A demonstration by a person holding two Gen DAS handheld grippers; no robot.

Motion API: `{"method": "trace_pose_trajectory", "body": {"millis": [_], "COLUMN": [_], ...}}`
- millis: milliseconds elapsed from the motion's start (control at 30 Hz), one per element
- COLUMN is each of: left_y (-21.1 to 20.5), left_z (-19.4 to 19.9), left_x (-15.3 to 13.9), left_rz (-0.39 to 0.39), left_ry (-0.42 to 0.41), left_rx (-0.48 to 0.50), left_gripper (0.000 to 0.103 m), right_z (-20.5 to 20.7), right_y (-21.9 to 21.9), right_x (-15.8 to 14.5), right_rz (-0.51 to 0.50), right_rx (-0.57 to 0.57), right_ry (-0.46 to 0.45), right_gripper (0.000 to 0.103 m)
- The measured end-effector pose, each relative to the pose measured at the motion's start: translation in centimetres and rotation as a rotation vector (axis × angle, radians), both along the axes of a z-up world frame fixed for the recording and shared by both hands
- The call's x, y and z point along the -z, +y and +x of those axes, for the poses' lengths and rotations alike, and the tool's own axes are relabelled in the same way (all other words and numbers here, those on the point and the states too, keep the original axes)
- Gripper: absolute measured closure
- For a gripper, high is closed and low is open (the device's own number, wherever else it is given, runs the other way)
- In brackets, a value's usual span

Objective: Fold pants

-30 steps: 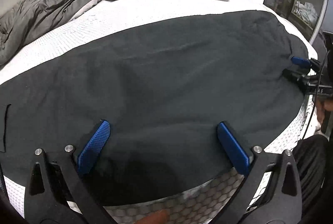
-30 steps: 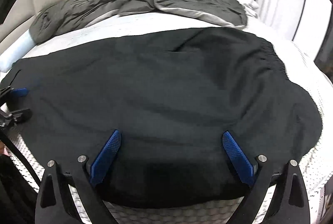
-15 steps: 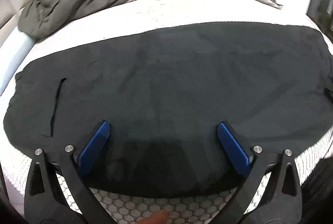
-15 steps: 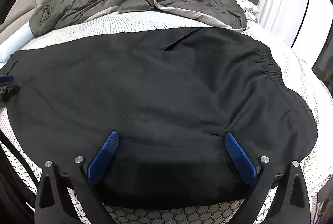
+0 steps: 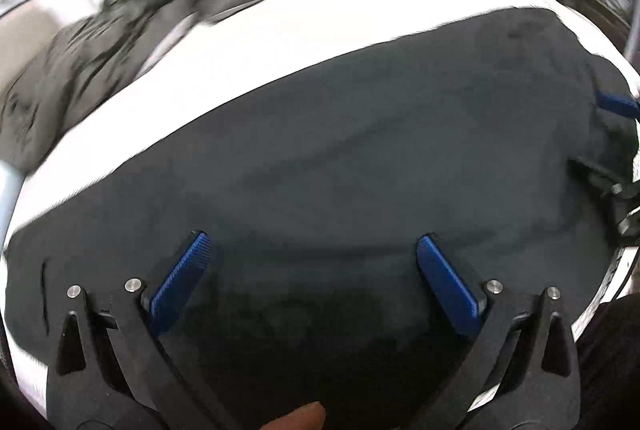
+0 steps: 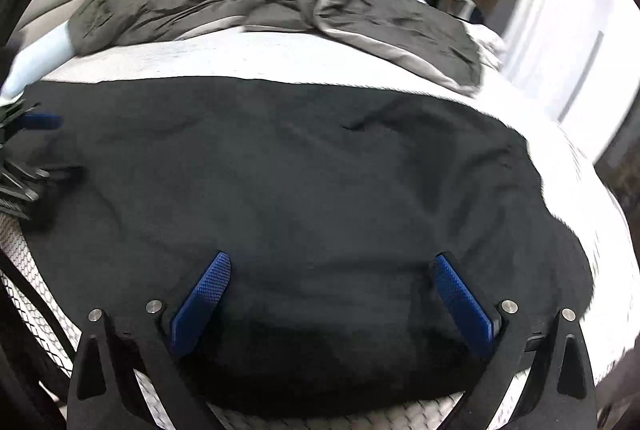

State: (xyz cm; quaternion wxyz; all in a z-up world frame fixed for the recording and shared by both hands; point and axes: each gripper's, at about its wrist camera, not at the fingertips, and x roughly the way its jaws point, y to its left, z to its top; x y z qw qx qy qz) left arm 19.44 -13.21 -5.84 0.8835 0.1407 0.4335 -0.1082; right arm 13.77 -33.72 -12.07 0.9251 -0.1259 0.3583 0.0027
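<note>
Black pants [image 5: 360,158] lie spread flat across the white mattress [image 5: 280,42], also in the right wrist view [image 6: 300,170]. My left gripper [image 5: 314,244] is open just above the pants' near edge, holding nothing. My right gripper [image 6: 332,264] is open over the near edge toward the waistband side, holding nothing. The right gripper's blue fingertip [image 5: 616,106] shows at the far right of the left wrist view. The left gripper's blue fingertip [image 6: 42,121] shows at the far left of the right wrist view. Both views are motion-blurred.
A crumpled grey duvet [image 6: 260,2] lies along the far side of the bed, also in the left wrist view [image 5: 160,14]. A light blue pillow [image 6: 40,58] sits at the far left. The mattress's honeycomb side [image 6: 24,254] drops off at the near edge.
Both grippers stay open. The left view has swung back right, so the right gripper shows again. The right view has shifted and tilted, with the left gripper now higher at its left edge.
</note>
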Motion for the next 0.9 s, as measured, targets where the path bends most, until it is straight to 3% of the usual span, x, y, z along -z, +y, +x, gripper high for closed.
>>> {"method": "trace_pose_trajectory", "body": {"millis": [167, 333, 667, 900], "left_y": [-3.6, -4.0, -2.4, 1.0], "left_z": [1.8, 2.4, 2.7, 2.4], "left_x": [0.7, 1.2, 1.9, 2.0], "left_rz": [0.042, 0.016, -0.012, -0.007], "left_ry": [0.022, 0.047, 0.064, 0.066], "left_rx": [0.027, 0.025, 0.034, -0.017], "left_gripper": [0.0, 0.0, 0.0, 0.0], "right_z": [1.5, 2.3, 3.1, 3.9], "right_y": [1.8, 3.6, 4.6, 2.7], "right_x": [-0.2, -0.1, 0.3, 0.8], "right_rz": [-0.052, -0.106, -0.156, -0.096], "right_rx": [-0.046, -0.087, -0.125, -0.139], "right_ry": [0.034, 0.051, 0.071, 0.109], "right_gripper": [0.001, 0.001, 0.001, 0.001]}}
